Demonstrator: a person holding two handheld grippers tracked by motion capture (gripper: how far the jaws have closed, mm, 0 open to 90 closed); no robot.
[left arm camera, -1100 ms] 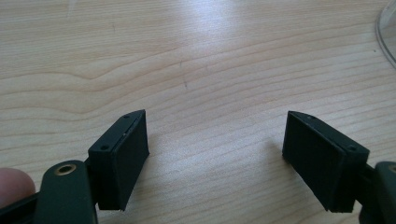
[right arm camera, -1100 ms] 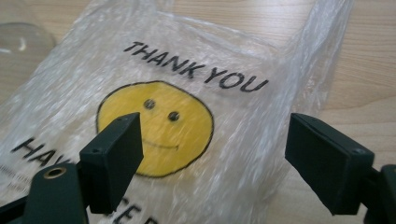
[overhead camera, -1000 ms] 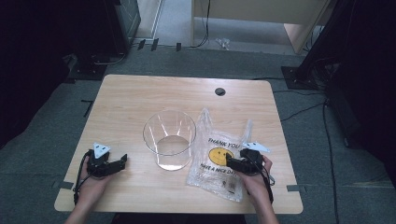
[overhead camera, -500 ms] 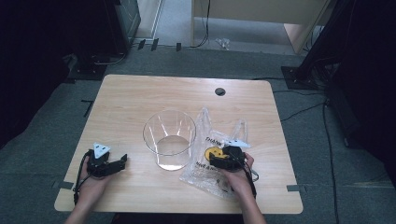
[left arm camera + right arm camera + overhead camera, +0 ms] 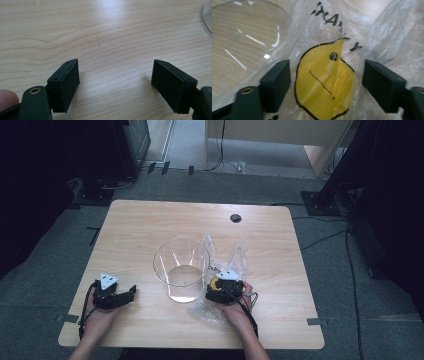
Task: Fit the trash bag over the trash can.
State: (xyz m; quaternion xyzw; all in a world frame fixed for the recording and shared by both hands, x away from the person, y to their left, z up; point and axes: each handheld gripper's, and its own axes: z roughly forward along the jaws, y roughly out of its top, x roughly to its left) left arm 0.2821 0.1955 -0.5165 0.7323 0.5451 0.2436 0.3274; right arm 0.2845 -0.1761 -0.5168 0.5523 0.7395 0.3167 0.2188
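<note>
A clear round bowl (image 5: 181,267) stands at the middle of the wooden table (image 5: 150,222); its rim shows in the right gripper view (image 5: 249,30). To its right lies a thin clear plastic bag (image 5: 239,261) printed with a yellow smiley face (image 5: 324,85). My right gripper (image 5: 212,292) rests on the bag, right beside the bowl. Its jaws (image 5: 327,75) have just been closing, and the bag's face panel bulges between them without being pinched. My left gripper (image 5: 131,292) lies open on bare wood (image 5: 115,75) left of the bowl, holding nothing.
A dark cable hole (image 5: 235,218) sits near the table's far edge. Black stands and cables cover the floor to the right (image 5: 330,200) and at the far left (image 5: 100,185). Bare wood stretches behind the bowl and along the table's right side.
My right gripper has slid left across the bag toward the bowl, bunching the bag up against it. The left gripper has stayed where it was.
</note>
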